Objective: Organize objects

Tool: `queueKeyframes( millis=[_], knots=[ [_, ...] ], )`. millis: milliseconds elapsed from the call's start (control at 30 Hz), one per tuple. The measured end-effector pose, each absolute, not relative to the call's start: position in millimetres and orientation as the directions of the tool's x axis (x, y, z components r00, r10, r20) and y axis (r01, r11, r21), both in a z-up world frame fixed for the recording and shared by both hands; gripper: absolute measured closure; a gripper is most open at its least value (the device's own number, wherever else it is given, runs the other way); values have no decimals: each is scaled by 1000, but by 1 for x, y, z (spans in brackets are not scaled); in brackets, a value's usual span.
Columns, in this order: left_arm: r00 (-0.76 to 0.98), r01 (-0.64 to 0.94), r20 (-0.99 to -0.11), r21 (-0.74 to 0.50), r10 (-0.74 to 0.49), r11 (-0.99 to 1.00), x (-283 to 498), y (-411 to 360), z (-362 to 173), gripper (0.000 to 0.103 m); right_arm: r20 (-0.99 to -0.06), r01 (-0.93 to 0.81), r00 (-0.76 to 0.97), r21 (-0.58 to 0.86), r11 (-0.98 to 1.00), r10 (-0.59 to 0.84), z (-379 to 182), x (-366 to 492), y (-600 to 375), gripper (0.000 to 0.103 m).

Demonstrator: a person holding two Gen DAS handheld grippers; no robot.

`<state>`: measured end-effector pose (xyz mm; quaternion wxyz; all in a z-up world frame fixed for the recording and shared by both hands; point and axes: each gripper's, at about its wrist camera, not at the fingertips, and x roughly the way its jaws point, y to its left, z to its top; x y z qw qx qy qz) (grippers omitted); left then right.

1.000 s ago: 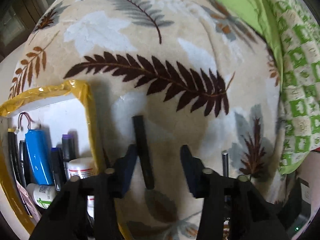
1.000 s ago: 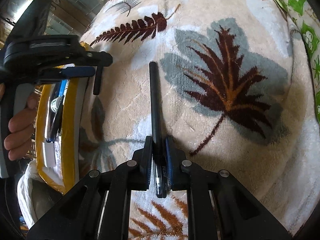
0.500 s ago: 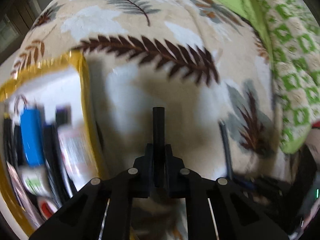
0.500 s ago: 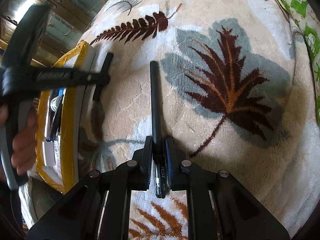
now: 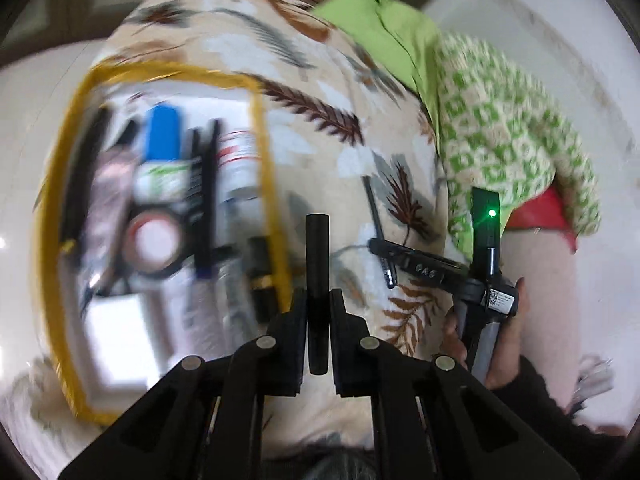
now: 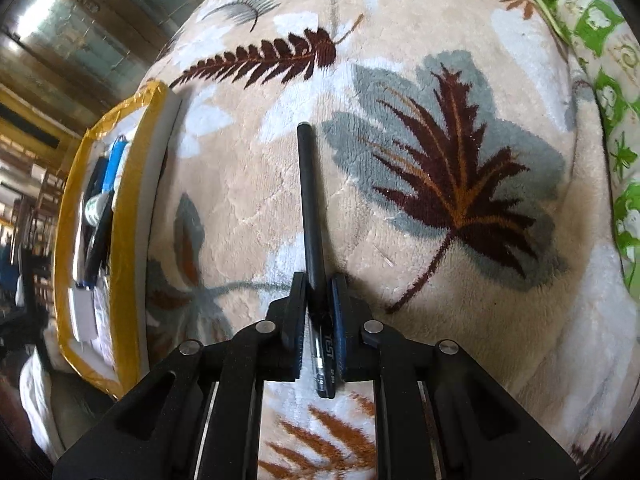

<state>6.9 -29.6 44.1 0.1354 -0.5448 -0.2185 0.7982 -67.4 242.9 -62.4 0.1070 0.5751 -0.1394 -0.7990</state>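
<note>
Yellow-edged box [image 5: 272, 168] sat at the left of the frame, full of pens. Left tongs [image 5: 319, 300] were clenched on a short black tube [image 5: 317, 264] at centre. Right tongs [image 6: 319, 294] squeezed a thin black pen [image 6: 310, 200] near its back end. Both looked light, stiff and smooth, best gripped mid-body.

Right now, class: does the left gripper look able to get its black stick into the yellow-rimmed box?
Probably yes. The left gripper, shut on the black stick, sits just beside the yellow-rimmed box; the box top looks open, though crowded.

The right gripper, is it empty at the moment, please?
No, the right gripper is shut on a long black pen above the blanket.
</note>
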Motion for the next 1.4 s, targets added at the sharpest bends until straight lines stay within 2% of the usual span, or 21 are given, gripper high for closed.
queueKeyframes(
  millis=[100, 133, 367, 467, 733, 1067, 1400],
  knots=[
    [-400, 93, -812, -498, 426, -862, 18, -61, 35, 95, -863, -18, -337, 405, -914, -376, -47, -61, 235, 94],
    [-405, 109, -810, -504, 425, -857, 21, -68, 31, 95, -841, 9, -340, 443, -896, -420, -37, -57, 223, 94],
    [-414, 160, -786, -559, 459, -814, 22, -89, 20, 94, -817, 215, -303, 442, -871, -490, 6, -39, 123, 94],
    [-413, 174, -823, -491, 390, -853, 23, -89, 15, 94, -830, 236, -274, 432, -870, -486, 0, -34, 98, 94],
    [-376, 197, -839, -486, 392, -851, 19, -91, -2, 94, -866, 185, -276, 378, -907, -417, -13, -38, 79, 93],
    [-331, 198, -871, -440, 363, -876, 11, -80, -17, 94, -870, 178, -234, 400, -899, -434, -29, -36, 77, 93],
    [-353, 158, -901, -323, 252, -933, 12, -65, -12, 94, -866, 171, -233, 411, -895, -443, -33, -36, 79, 93]
  ],
)
